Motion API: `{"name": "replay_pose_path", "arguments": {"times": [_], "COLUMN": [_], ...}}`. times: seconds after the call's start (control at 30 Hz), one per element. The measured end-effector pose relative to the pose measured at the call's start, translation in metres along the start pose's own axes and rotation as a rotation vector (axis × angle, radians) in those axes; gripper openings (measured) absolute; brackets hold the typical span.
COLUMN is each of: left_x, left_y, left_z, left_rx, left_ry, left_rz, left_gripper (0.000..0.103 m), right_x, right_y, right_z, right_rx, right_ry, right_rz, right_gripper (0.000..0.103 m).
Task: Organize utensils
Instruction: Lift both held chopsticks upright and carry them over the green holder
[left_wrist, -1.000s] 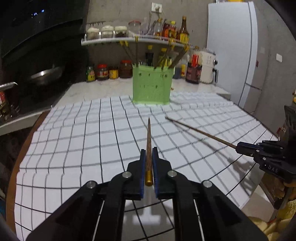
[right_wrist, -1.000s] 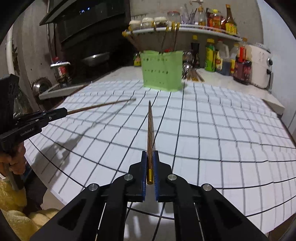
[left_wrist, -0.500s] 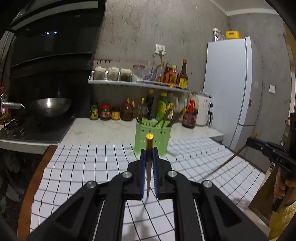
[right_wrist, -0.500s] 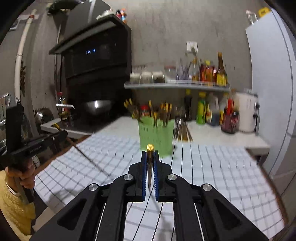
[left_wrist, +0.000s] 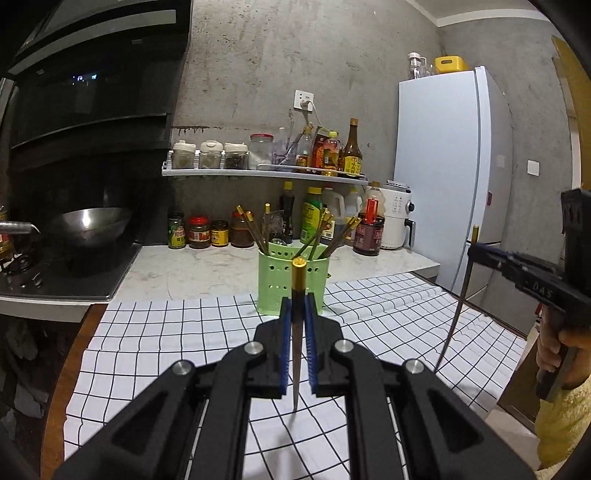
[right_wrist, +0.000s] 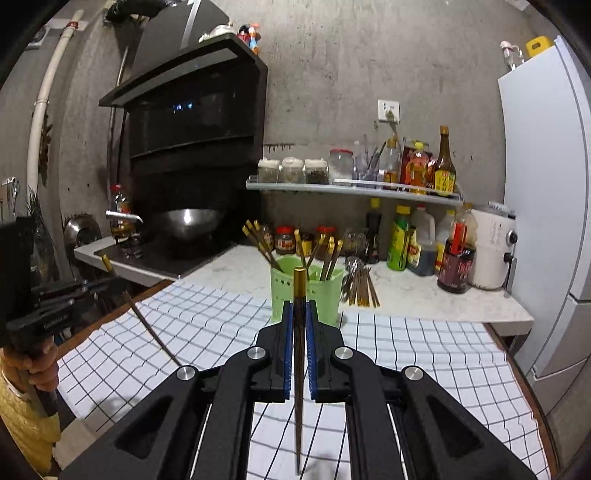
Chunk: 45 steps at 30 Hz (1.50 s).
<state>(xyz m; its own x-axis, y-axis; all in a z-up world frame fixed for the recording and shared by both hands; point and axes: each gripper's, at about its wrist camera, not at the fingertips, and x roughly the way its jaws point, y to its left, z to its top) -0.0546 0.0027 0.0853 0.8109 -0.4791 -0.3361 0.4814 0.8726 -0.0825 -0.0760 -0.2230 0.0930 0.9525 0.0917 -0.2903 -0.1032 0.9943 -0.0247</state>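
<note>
Setting: small kitchen with grey concrete walls; a bench (left_wrist: 192, 354) covered by a white cloth with a black grid, running back to a marble top.

Item 1, nearest: left hand-held gripper (left_wrist: 296, 325). Jaws closed to a narrow gap on one chopstick (left_wrist: 297, 295), held upright, gold cap up, thin tip hanging just above the cloth. Grip sits in the upper part of the shaft, below the cap.

Item 2, nearest: right hand-held gripper (right_wrist: 299, 328). Jaws likewise pinched on a second chopstick (right_wrist: 299, 354), upright, gold cap up, point down over the near cloth.

Handling, judged: each stick is light, stiff and slender, with a smooth finish likely to slip or pivot in the pads. A hold near the thick capped end gives the most surface; the tapered tip would twist out.

Item 3, middle distance: green perforated utensil holder (left_wrist: 293, 284), at the far edge of the cloth, already carrying several gold-capped chopsticks leaning outward. Both held sticks are well short of it.

Item 4, right of the holder: a loose bundle of utensils (right_wrist: 360, 284) on the marble.

Item 5, far: wok (left_wrist: 90, 225) on the stove at left; shelf (left_wrist: 258, 171) of jars and bottles; white refrigerator (left_wrist: 454, 155) at right.
</note>
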Motion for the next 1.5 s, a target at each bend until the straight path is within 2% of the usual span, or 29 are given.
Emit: {"name": "replay_pose_path", "arguments": {"times": [0.1, 0.37, 0.5, 0.67, 0.8, 0.9, 1.0, 1.07, 1.23, 1.4, 1.5], "left_x": [-0.001, -0.002, 0.021, 0.036, 0.046, 0.044, 0.038, 0.038, 0.052, 0.08, 0.106], "left_y": [-0.002, -0.013, -0.015, -0.014, -0.014, -0.012, -0.013, -0.012, -0.003, 0.007, 0.004], "left_z": [0.0, -0.004, -0.017, -0.029, -0.04, -0.042, -0.031, -0.019, 0.014, 0.069, 0.104], "left_rx": [0.004, 0.047, 0.049, 0.047, 0.04, 0.045, 0.053, 0.08, 0.086, 0.056, 0.073], "left_ry": [0.004, 0.031, 0.138, 0.224, 0.302, 0.293, 0.262, 0.241, 0.208, 0.139, 0.104], "left_rz": [-0.001, -0.005, 0.006, 0.016, 0.007, 0.031, 0.022, 0.046, 0.043, 0.012, 0.023], "left_gripper": [0.007, 0.007, 0.007, 0.007, 0.007, 0.006, 0.006, 0.006, 0.006, 0.006, 0.006], "right_x": [0.002, 0.004, 0.016, 0.027, 0.028, 0.027, 0.029, 0.037, 0.068, 0.096, 0.118], "right_y": [-0.005, -0.01, -0.012, -0.009, -0.007, -0.007, -0.014, -0.022, -0.045, -0.064, -0.076], "right_z": [-0.001, -0.021, -0.038, -0.056, -0.06, -0.057, -0.048, -0.039, -0.013, 0.031, 0.059], "right_rx": [0.016, 0.023, 0.035, 0.027, 0.014, -0.003, -0.004, 0.009, 0.061, 0.084, 0.098], "right_ry": [-0.014, 0.041, 0.123, 0.202, 0.214, 0.194, 0.157, 0.133, 0.086, -0.029, -0.094], "right_rz": [-0.003, -0.01, -0.003, -0.006, -0.009, -0.027, -0.043, -0.048, -0.05, -0.076, -0.084], "right_gripper": [0.007, 0.008, 0.008, 0.007, 0.007, 0.007, 0.007, 0.007, 0.007, 0.007, 0.007]}}
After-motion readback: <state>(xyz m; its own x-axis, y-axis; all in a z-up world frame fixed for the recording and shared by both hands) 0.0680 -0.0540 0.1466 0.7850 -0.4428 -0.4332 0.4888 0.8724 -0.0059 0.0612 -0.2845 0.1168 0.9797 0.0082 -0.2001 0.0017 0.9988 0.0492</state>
